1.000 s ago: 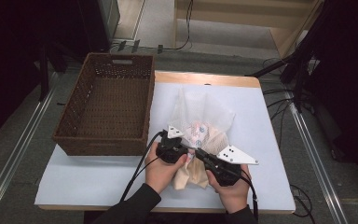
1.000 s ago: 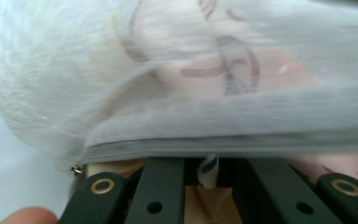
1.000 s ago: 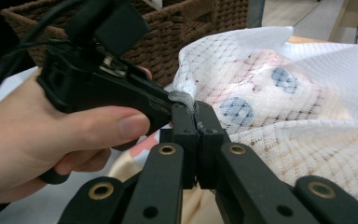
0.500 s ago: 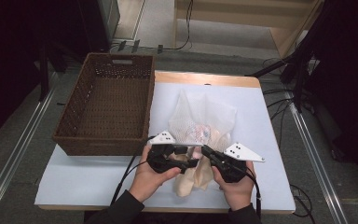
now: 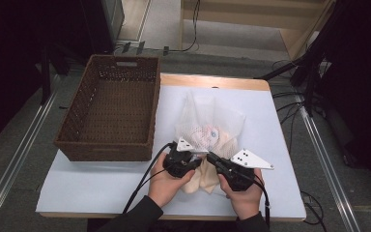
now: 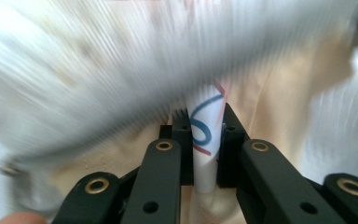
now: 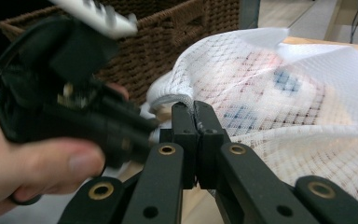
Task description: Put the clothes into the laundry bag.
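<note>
Mesh laundry bag [image 5: 211,126], one of it, lies on the white table [image 5: 101,186] in the high view, just right of the single empty wicker basket [image 5: 111,113], with cream and patterned clothing showing through the netting. Its near end spills cream cloth toward the person, whose two hands come up from the bottom edge. The left gripper [image 5: 186,162] and the right gripper [image 5: 217,164] meet side by side at that near end, tips almost touching.

From the left gripper view, much blurred, the jaws have just been closing and now pinch an upright fold of white printed fabric [image 6: 206,135] with blue and red marks; cream cloth sits behind it. So this gripper has a piece of the clothing in hand.

From the right gripper view, the right gripper [image 7: 195,109] has its jaws pressed together on the white hem of the mesh bag [image 7: 279,93], right at the mouth; the left gripper [image 7: 81,100] and its hand crowd in just beside, with the basket [image 7: 168,37] behind.

My reading: the step in hand is working the garment through the bag's mouth, one gripper bracing the netting, the other moving the cloth. Next, the right grip should hold steady while the left draws the fabric along without snagging the mesh.
</note>
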A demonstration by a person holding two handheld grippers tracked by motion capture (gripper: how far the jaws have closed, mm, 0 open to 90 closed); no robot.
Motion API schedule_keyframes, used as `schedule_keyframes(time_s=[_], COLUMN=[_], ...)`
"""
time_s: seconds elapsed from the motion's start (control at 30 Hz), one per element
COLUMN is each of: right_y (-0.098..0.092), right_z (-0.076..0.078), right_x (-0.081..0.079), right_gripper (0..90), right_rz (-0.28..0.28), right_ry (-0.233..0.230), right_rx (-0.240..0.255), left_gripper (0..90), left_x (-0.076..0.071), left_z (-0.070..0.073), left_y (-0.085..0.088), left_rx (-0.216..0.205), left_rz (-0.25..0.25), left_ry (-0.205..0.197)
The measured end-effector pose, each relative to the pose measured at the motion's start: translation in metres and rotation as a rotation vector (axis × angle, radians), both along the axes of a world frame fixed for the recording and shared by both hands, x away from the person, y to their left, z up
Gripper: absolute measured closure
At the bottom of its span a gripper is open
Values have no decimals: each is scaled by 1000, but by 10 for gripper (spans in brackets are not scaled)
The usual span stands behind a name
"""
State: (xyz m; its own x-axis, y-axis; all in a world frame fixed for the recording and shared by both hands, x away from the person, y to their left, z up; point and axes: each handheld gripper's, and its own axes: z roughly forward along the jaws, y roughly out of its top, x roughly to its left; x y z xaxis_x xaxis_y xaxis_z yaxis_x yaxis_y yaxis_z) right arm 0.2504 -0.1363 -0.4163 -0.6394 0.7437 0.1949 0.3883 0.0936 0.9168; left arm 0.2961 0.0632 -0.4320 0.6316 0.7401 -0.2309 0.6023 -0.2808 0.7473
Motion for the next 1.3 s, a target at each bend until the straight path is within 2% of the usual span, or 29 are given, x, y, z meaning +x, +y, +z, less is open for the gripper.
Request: schedule_keyframes(time_s=[0.07, 0.13, 0.2, 0.23, 0.3, 0.33, 0.4, 0.47, 0.5, 0.57, 0.67, 0.7, 0.77, 0.83, 0.87, 0.9, 0.97, 1.03, 1.1, 1.13, 1.17, 1.2, 1.27, 1.3], right_y=[1, 3, 4, 5, 4, 3, 0, -3, -5, -9, -12, -13, -12, -10, -9, -8, -4, -3, -4, -5, -5, -6, -7, -7], right_z=[3, 6, 8, 8, 5, 4, 1, 0, 0, 0, 0, 0, 1, 1, 1, 0, -1, -1, -2, -2, -2, -3, -3, -3], right_x=[-2, -4, -5, -5, -4, -3, -1, 0, 1, 3, 5, 5, 5, 5, 5, 5, 4, 4, 5, 5, 5, 5, 5, 5], right_gripper=[900, 900, 900, 900, 900, 900, 900, 900, 900, 900, 900, 900, 900, 900, 900, 900, 900, 900, 900, 900, 900, 900, 900, 900], right_rz=[4, 11, 18, 17, 13, 9, -6, -14, -18, -31, -46, -48, -51, -51, -49, -49, -39, -36, -35, -39, -39, -42, -41, -41], right_ry=[-5, -12, -20, -19, -15, -10, 3, 4, 2, 6, 9, 9, 9, 9, 13, 16, 18, 18, 16, 16, 17, 21, 21, 19], right_rx=[13, 16, 13, 12, 0, 0, -3, -2, 2, 8, 16, 19, 22, 21, 18, 18, 9, 6, 5, 6, 7, 9, 10, 10], left_gripper=[836, 836, 833, 829, 795, 768, 696, 578, 529, 458, 373, 350, 317, 268, 244, 236, 226, 220, 259, 329, 394, 508, 689, 720], left_x=[3, 8, 15, 20, 30, 37, 37, 29, 24, 15, 3, -2, -10, -14, -15, -17, -17, -19, -24, -26, -26, -24, -18, -16], left_z=[9, 11, 6, 0, -14, -24, -26, -19, -14, -4, 3, 2, -2, -10, -15, -20, -31, -36, -37, -36, -36, -36, -33, -31], left_y=[3, 3, 1, -1, -4, -2, 2, 5, 5, 7, 11, 10, 5, -6, -12, -19, -30, -38, -46, -46, -45, -42, -32, -29], left_rx=[-52, -88, -74, -54, -4, 2, -35, -53, -70, -74, -102, -96, -62, -7, 30, 67, 172, 242, 334, 362, 357, 336, 269, 244], left_rz=[44, 77, 106, 118, 134, 129, 108, 77, 50, 7, -31, -36, -51, -77, -87, -77, -57, -47, -19, -16, 1, 21, 25, 25], left_ry=[-43, -67, -70, -68, -32, 8, 25, 11, -10, -32, -28, -34, -47, -21, -10, -8, -14, -70, -121, -141, -150, -152, -111, -96])
